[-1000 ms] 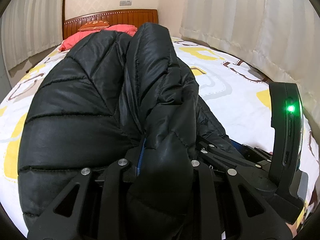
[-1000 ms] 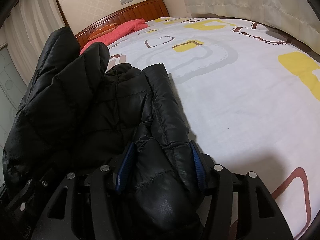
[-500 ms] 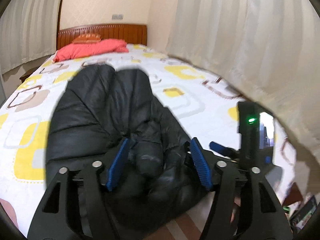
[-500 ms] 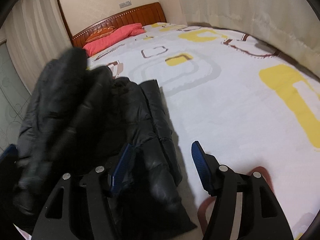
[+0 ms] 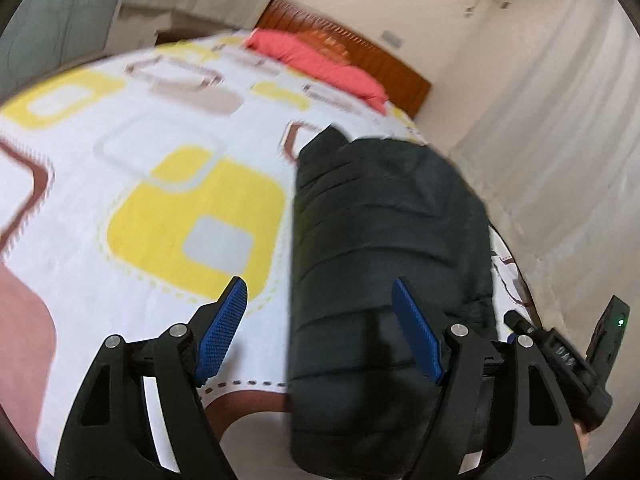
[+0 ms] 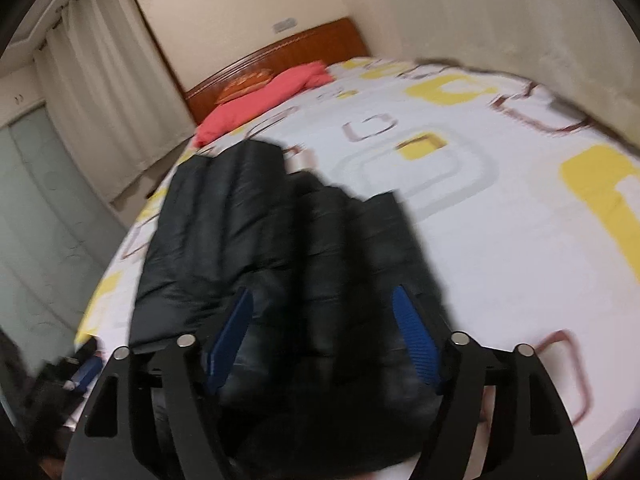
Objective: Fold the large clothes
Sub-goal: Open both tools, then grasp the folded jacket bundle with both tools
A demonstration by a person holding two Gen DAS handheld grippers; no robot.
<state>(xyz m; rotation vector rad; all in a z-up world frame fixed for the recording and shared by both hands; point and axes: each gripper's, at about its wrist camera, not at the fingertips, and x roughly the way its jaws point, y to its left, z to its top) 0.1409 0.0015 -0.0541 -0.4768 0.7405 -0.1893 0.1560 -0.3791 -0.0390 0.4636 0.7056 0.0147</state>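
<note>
The black puffer jacket (image 5: 384,248) lies folded on the bed (image 5: 160,184) near its foot edge. Left tool (image 5: 320,332) and right tool (image 6: 324,340) have just spread, gripping nothing.

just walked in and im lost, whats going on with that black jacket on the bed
A person with a gripper in each hand is folding a black puffer jacket on the patterned bed. The jacket lies folded near the bed's edge. Both the left gripper and the right gripper have just been opening their jaws; the pads stand clear of the fabric, so the jacket is released.
</note>
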